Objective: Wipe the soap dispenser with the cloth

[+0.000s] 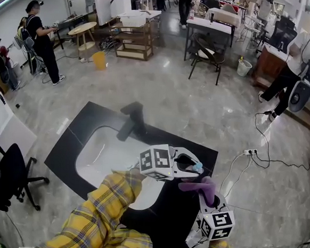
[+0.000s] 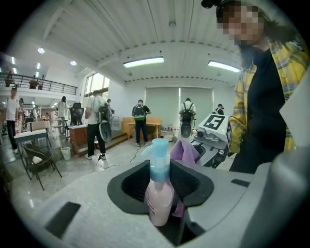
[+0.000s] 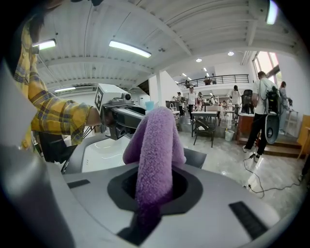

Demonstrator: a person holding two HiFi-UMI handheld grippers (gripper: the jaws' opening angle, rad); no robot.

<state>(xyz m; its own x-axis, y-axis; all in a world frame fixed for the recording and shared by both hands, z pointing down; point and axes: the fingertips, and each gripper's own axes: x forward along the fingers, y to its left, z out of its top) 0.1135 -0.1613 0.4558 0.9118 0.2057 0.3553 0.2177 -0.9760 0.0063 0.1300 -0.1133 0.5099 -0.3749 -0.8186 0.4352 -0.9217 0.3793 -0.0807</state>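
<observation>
The soap dispenser [image 2: 159,196], a pink bottle with a light blue pump, stands upright between the jaws of my left gripper [image 2: 161,199], which is shut on its body. In the head view its blue pump [image 1: 197,166] sticks out of the left gripper [image 1: 188,167] above the sink. My right gripper [image 3: 154,191] is shut on a purple fluffy cloth [image 3: 155,145], whose free end stands up out of the jaws. This cloth [image 1: 203,188] sits just right of and below the dispenser, close to it. Whether the two touch I cannot tell.
A black counter [image 1: 70,146] with a white basin [image 1: 104,154] and a black faucet [image 1: 131,123] lies below the grippers. A black office chair [image 1: 6,176] stands at the left. A power strip with cables [image 1: 249,152] lies on the floor at the right. Several people stand farther off.
</observation>
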